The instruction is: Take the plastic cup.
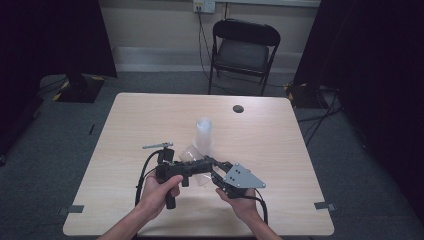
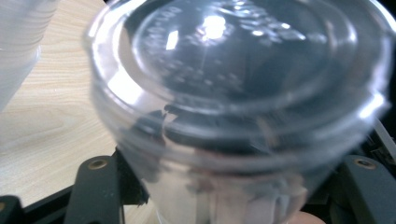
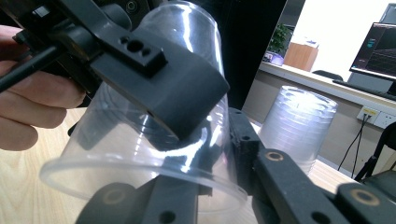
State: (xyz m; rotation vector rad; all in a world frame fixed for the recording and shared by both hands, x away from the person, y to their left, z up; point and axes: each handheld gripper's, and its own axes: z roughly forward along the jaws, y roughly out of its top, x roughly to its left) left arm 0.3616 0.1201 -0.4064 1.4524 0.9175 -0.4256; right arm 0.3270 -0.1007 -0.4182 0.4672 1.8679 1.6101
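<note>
**Parting One Clear Cup Between Two Claws**

My left claw (image 1: 192,170) lay level over the near middle of the worktop (image 1: 280,150), and the clear cup (image 1: 195,162) sat between its jaws. In the left gripper view the cup (image 2: 238,107) stood base-on right in front of the claw, its wall between the two black jaws. In the right gripper view one jaw of that claw lay flat across the cup's wall (image 3: 149,140). I read it as pinching the cup lightly, though the blur kept me from being sure of the contact.

My right claw (image 1: 217,172) met the same cup from the other side, its jaws pinching the rim at the wide mouth, which faced that claw.

Beyond both claws, a little farther up the worktop, the stack of cups (image 1: 204,132) stood upright and well apart from my hands.

To do this step well, I judged, I should have kept the grip soft enough not to buckle the thin wall, pulled the claws straight apart along the cup's axis, and held the cup above the worktop so nothing dragged.
</note>
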